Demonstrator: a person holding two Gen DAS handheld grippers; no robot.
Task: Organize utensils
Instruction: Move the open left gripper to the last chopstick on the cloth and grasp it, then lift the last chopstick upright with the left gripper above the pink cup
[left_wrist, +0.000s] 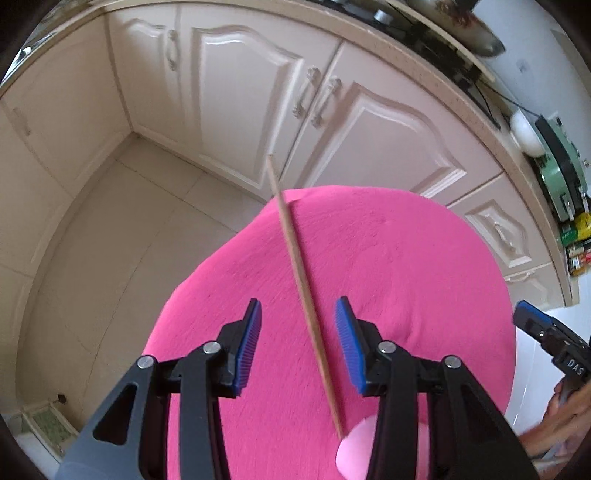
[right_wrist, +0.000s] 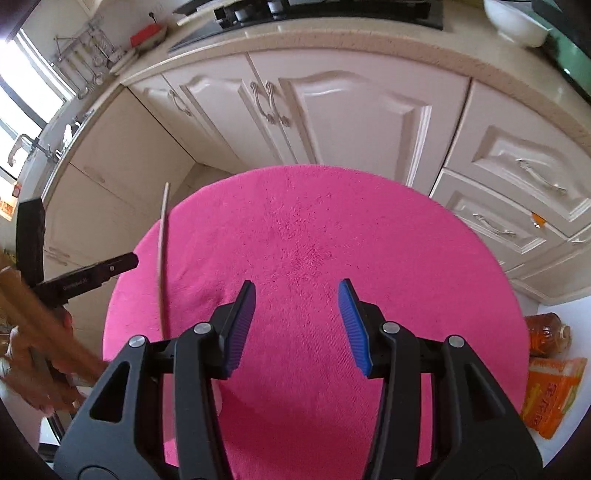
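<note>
Left gripper (left_wrist: 298, 345) spread wide over a round pink cloth-covered surface (left_wrist: 406, 266), both blue pads clear of everything. Between those pads, nearer the right one, a single thin wooden chopstick (left_wrist: 299, 275), running from the near edge of the left wrist view up and slightly left, far tip reaching past the cloth's far rim toward the cream cabinet doors (left_wrist: 236, 92). Blurred along its length; contact with the cloth impossible to judge, but no pad touching it. Near end disappearing beside a pale pink blurred shape (left_wrist: 354, 452) at the bottom of the view, unidentifiable.

Right gripper (right_wrist: 297, 325) likewise wide apart, nothing between the blue pads, hovering above the middle of the same pink cloth. From this view, chopstick well to the left of it, over the cloth's left edge, beside the black finger of the left gripper.

On the white surface to the right: an amber bottle (right_wrist: 546, 332) lying near the cloth's rim, an orange packet (right_wrist: 554, 395) just nearer. Contents of either unclear.
</note>
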